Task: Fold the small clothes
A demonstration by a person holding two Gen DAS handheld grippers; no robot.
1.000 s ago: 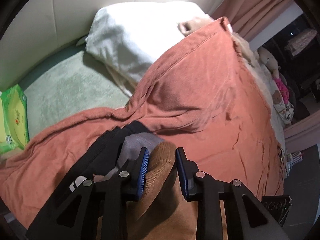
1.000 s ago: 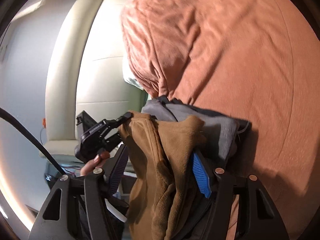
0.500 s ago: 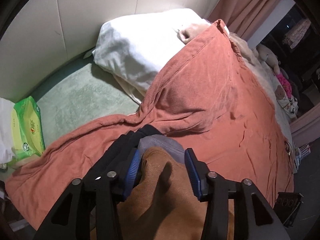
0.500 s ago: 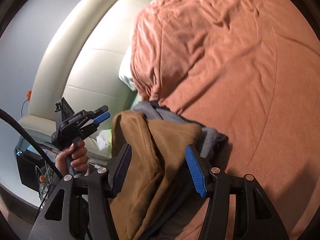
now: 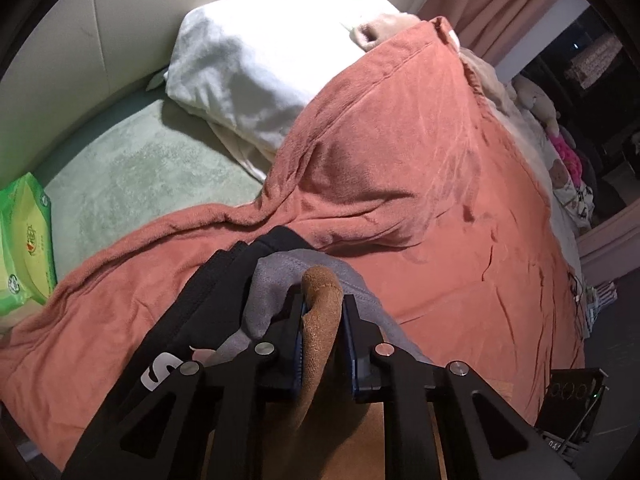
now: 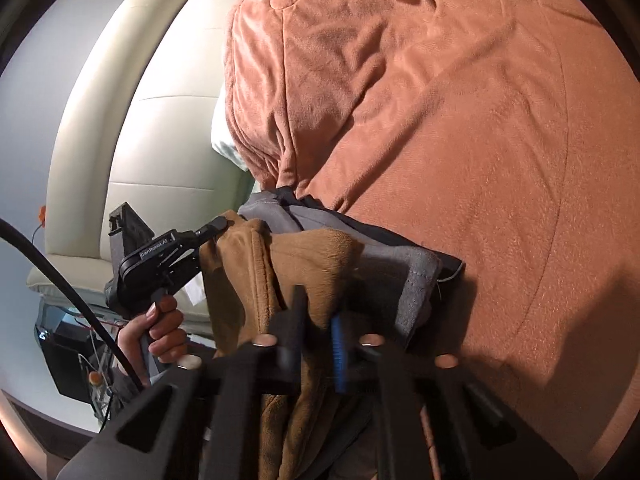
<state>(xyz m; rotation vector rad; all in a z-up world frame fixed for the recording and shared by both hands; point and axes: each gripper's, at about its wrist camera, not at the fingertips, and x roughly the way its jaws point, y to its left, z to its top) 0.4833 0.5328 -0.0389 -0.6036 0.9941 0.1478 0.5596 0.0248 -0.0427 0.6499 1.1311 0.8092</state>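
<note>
A brown fleece garment [image 5: 322,280] lies on top of a grey garment [image 5: 280,276] and a black one [image 5: 208,312] on the bed. In the left wrist view my left gripper [image 5: 323,308] has its jaws closing, and the blue pads pinch a raised fold of the brown garment. In the right wrist view my right gripper [image 6: 318,308] is shut on another edge of the brown garment [image 6: 312,256], which hangs bunched between the two grippers. The grey garment [image 6: 400,276] sits just behind. The left gripper [image 6: 218,226] shows there too, held by a hand [image 6: 160,328].
An orange-red blanket [image 5: 420,160] covers most of the bed, over a white pillow [image 5: 260,68] and a green sheet [image 5: 132,168]. A green tissue pack [image 5: 24,240] lies at the left edge. A cream headboard [image 5: 120,20] stands behind, with soft toys [image 5: 536,100] at the right.
Both grippers stood wide around the brown garment half a second ago. Now each has closed on a fold of it. The left gripper has dipped slightly toward the pile.
</note>
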